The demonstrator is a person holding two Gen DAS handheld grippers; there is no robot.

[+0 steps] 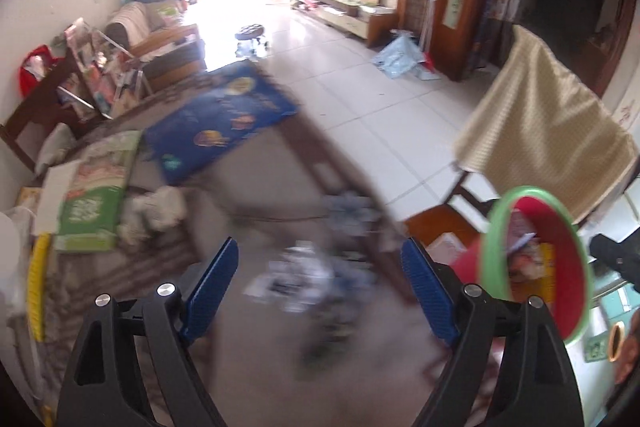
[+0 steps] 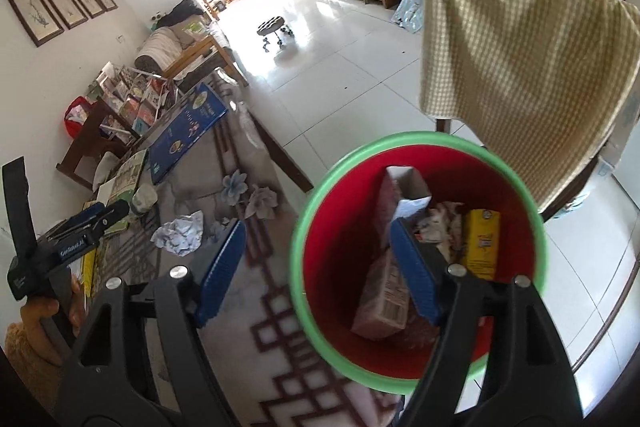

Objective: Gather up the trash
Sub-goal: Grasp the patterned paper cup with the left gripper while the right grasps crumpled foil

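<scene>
Both claws stand spread and empty: the left claw (image 1: 320,291) over a crumpled white paper wad (image 2: 180,233) on the patterned worktop (image 2: 256,307). The right claw (image 2: 320,267) hangs beside the green-rimmed red plastic bin (image 2: 316,211), likely kept at the worktop's edge for short drops.

You're looking down a long living room with a glossy white tiled floor (image 2: 344,75), washed out by daylight flooding in from the far end at 12 o'clock. At 10 o'clock four framed pictures (image 2: 60,5) hang in a row on the white wall, above a wooden sofa (image 2: 188,47) — a small round stool (image 2: 275,27) stands alone on the tiles. At 1 o'clock sits a low TV cabinet (image 1: 344,11), and at 2 o'clock a checked cloth (image 2: 520,59) drapes over a chair
</scene>
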